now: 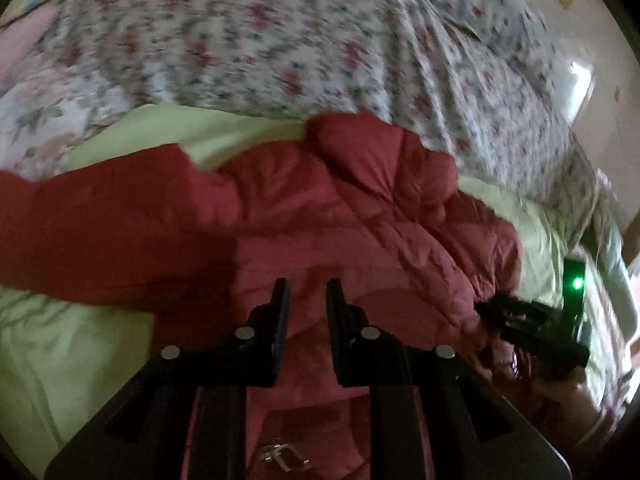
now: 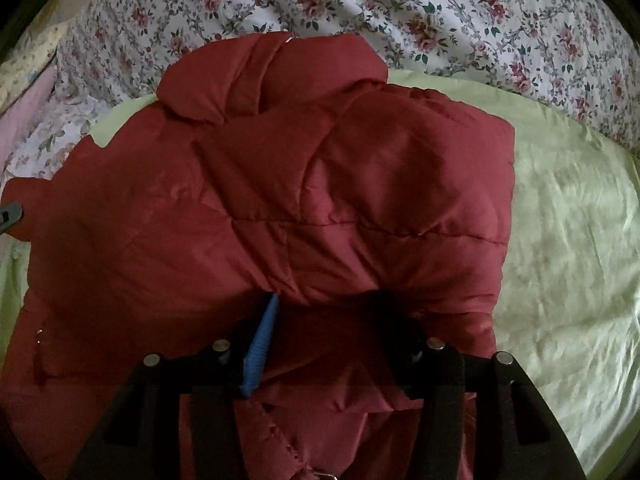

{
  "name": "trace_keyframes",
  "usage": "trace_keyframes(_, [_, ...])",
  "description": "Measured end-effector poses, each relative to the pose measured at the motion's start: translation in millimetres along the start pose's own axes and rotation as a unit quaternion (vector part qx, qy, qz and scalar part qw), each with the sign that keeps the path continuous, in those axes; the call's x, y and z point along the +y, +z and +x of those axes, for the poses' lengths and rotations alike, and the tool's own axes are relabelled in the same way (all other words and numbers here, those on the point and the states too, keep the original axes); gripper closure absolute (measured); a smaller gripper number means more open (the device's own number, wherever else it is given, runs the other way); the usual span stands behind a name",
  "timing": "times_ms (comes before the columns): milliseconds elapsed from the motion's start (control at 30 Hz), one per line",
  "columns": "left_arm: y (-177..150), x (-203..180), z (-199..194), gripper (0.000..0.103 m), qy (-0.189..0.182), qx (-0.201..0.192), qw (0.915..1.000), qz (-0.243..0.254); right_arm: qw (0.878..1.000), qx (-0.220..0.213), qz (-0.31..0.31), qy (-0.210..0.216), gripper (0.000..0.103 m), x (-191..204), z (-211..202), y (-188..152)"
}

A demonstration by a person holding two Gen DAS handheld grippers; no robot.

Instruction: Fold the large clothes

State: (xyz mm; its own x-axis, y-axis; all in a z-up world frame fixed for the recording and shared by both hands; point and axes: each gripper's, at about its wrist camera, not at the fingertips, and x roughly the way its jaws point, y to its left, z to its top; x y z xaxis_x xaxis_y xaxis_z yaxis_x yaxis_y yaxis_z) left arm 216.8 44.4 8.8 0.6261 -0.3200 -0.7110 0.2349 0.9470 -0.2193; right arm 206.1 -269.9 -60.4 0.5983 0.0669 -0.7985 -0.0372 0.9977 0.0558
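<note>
Left wrist view: the left gripper (image 1: 307, 292) hovers over a red quilted jacket (image 1: 360, 208) lying on a pale green sheet (image 1: 80, 344), jaws narrowly parted, nothing between them. Right wrist view: the right gripper (image 2: 326, 300) has its jaws spread around a bunched fold of the jacket (image 2: 320, 184); a floral bedspread (image 2: 440, 12) lies beyond.

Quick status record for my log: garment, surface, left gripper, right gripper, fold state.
garment: red puffer jacket, quilted, collar end away from the cameras
surface: light green sheet, with floral bedding behind it
left gripper: jaws a narrow gap apart, nothing between them, over the jacket
right gripper: fingertips hidden under a jacket fold; grip unclear
fold state: right side looks folded in; one sleeve lies spread out
</note>
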Motion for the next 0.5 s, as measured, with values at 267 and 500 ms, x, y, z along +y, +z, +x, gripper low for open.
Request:
trace_keyframes(267, [-21.7, 6.8, 66.6, 0.083, 0.056, 0.063, 0.9963, 0.012, 1.000, -0.011, -0.001, -0.017, 0.050, 3.5, -5.8, 1.8])
trace_keyframes(500, [-25.8, 13.4, 65.9, 0.081, 0.046, 0.064, 0.9969, 0.009, 0.999, -0.026, -0.011, -0.020, 0.049, 15.3, -19.1, 4.2])
